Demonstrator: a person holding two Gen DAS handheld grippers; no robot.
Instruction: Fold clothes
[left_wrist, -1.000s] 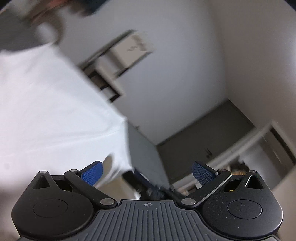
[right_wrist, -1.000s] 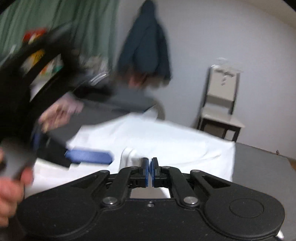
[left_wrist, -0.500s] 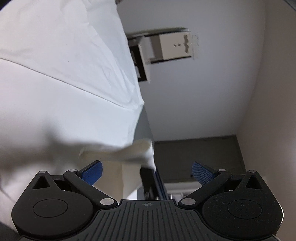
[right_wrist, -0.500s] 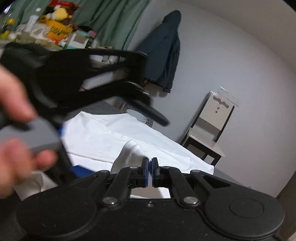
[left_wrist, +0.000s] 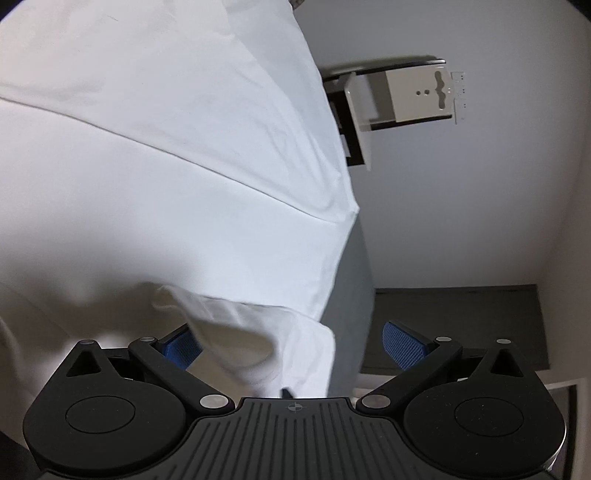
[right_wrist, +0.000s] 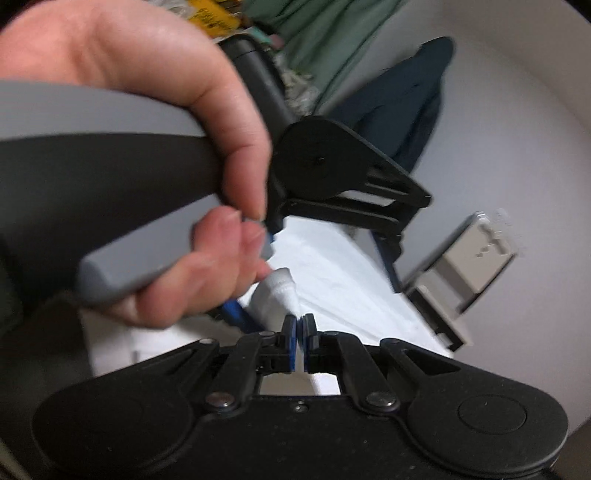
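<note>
Fingers (right_wrist: 291, 332) of the right gripper (right_wrist: 300, 334) are pinched together on a bunched fold of the white shirt (left_wrist: 155, 177) — the cloth rises from between the blue pads. Just beyond that fold, a hand (right_wrist: 177, 155) grips the grey handle of the left gripper (left_wrist: 291, 345), whose fingers stand wide apart with a loose flap of the shirt lying between them, against the left pad. Past the fold the shirt spreads flat over a grey surface (left_wrist: 354, 295); a chair (right_wrist: 465, 273) stands beyond it by the wall
</note>
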